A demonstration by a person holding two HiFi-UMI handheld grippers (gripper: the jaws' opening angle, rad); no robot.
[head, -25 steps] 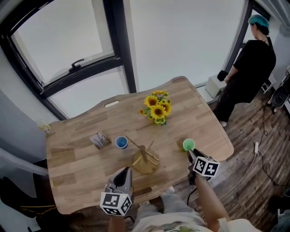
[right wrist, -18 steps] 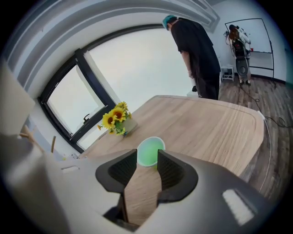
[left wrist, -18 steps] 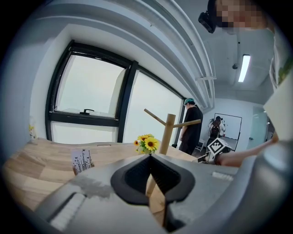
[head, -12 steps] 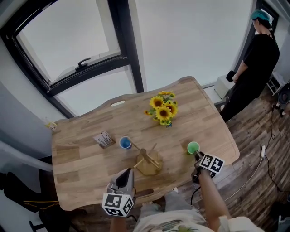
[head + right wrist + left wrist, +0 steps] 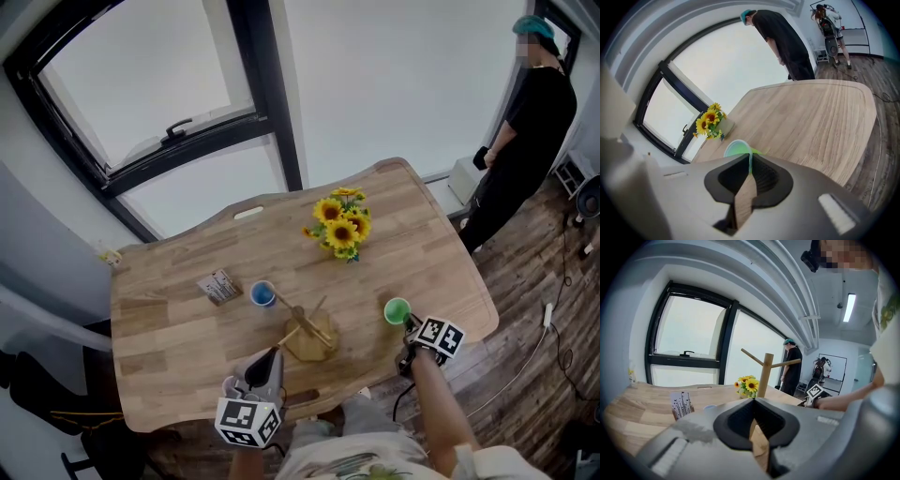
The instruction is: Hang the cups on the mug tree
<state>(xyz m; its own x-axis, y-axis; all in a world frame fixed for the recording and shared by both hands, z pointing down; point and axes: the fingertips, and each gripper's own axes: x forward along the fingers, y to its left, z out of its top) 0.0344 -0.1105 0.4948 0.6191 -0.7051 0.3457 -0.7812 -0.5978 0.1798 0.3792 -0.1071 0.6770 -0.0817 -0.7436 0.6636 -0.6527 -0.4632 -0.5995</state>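
Now the right gripper (image 5: 407, 322) has just closed onto the green cup's (image 5: 397, 310) rim; the left gripper (image 5: 270, 354) is closed and empty.

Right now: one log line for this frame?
phase: grasp | right gripper: jaws just closed on green cup | left gripper: shut, empty | mug tree: no cup hung

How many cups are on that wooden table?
2. A small blue cup stands left of the wooden mug tree; a small green cup stands right of it. None appears hidden.
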